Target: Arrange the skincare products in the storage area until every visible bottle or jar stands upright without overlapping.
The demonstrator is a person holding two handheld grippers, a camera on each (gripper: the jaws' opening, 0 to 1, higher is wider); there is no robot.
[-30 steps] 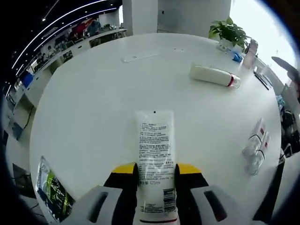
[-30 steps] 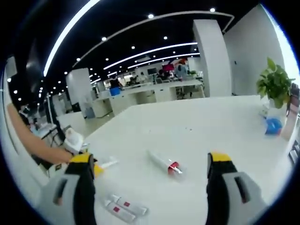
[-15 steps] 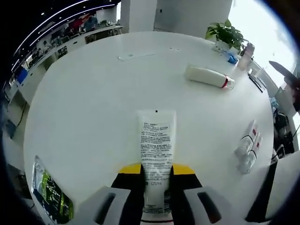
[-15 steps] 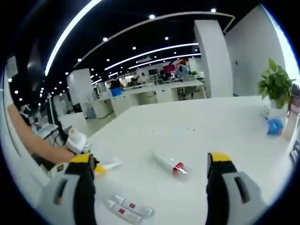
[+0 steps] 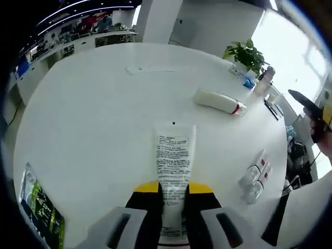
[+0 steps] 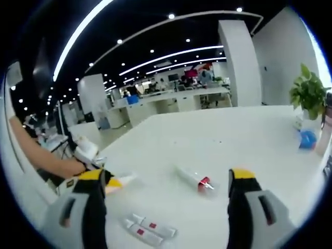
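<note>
Left gripper (image 5: 174,199): fingers closed on a white printed tube (image 5: 174,174), which points toward 12 o'clock above the round white worktop (image 5: 93,119).

White bottle with red band (image 5: 219,101): lying on its side at 1 o'clock, well apart from the tube.

Two small clear tubes (image 5: 254,176): lying side by side, touching, at 3 o'clock near the worktop edge.

Green-and-black packet (image 5: 39,207): flat at 8 o'clock by the edge.

Potted plant (image 5: 245,54): at the far edge, 1 o'clock.

Right gripper (image 6: 166,194): fingers spread wide, holding nothing, above the worktop; the bottle (image 6: 194,180) lies between them, the two small tubes (image 6: 148,231) at 6 o'clock.
</note>
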